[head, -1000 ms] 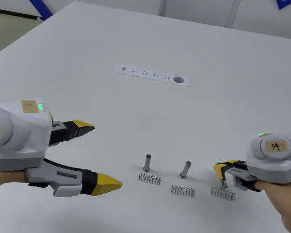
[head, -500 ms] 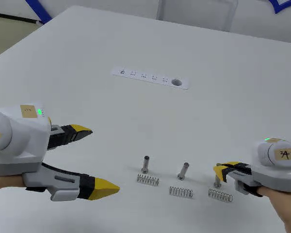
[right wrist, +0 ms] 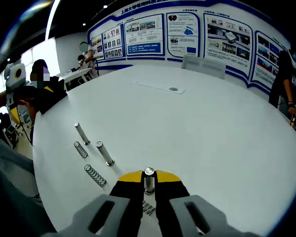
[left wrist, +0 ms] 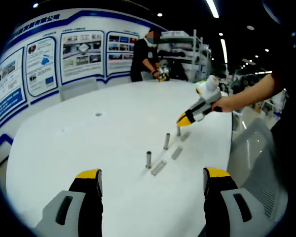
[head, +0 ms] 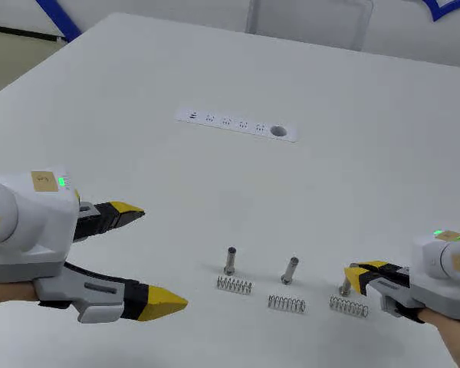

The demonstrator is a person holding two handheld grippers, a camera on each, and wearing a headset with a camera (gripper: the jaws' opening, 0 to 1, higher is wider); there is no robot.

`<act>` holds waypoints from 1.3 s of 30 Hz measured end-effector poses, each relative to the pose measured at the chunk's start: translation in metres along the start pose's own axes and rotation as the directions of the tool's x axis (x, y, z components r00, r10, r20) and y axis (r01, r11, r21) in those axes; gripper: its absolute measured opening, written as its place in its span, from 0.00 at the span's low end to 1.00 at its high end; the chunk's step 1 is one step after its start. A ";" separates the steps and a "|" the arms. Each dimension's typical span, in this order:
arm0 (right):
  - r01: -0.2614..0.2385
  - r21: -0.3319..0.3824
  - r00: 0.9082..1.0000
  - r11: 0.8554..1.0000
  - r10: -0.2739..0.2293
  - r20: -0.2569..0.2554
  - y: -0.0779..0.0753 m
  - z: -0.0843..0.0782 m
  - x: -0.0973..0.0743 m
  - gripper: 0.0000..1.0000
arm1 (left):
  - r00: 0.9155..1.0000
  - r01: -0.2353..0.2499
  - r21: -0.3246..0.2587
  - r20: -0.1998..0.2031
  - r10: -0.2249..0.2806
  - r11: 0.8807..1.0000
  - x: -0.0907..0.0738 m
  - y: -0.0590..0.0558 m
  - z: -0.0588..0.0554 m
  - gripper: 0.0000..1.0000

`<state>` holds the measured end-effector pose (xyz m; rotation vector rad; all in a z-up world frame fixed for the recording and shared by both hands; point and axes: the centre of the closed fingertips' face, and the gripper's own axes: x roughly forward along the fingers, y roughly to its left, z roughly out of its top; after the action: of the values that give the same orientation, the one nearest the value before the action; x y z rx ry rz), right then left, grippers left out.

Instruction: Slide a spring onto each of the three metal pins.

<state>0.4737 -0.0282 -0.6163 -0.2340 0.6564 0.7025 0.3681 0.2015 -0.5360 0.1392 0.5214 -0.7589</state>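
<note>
Head view: on the white table (head: 353, 115) we find the three metal pins standing in a row toward 6 o'clock: first pin (head: 230, 259), second pin (head: 290, 268), third pin (head: 345, 288). A spring lies flat just at the 6 o'clock side of each: first spring (head: 234, 285), second spring (head: 286, 303), third spring (head: 348, 307). No spring is on any pin, so we judge that none of the three placements is done and all three are left. The left gripper (head: 149, 254) sits at 8 o'clock, jaws wide apart and holding nothing, well apart from the pins. The right gripper (head: 360, 274) sits at 4 o'clock with its tips at the third pin. Left gripper view: its own jaws stand spread with bare table between them. The pins and springs run in a line toward 1 o'clock, each spring beside its pin, and the right gripper (left wrist: 186, 118) meets the far end of that line. Right gripper view: the jaws are drawn together on the third pin (right wrist: 148, 180), upright between the yellow tips at 6 o'clock. The third spring (right wrist: 148, 207) shows partly just below it. The other pins and springs lie toward 9 o'clock. The grip appears firm, though we cannot tell whether the pin is clear of the table.
</note>
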 end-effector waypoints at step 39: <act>-0.068 -0.102 0.998 0.992 0.068 -0.008 -0.002 -0.005 -0.020 0.23 | 1.000 0.000 0.020 -0.024 0.001 1.000 0.001 -0.010 -0.003 0.86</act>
<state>0.4617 -0.0423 -0.6080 -0.3093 0.6358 0.8025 0.3611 0.1948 -0.5384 0.1672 0.5364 -0.7631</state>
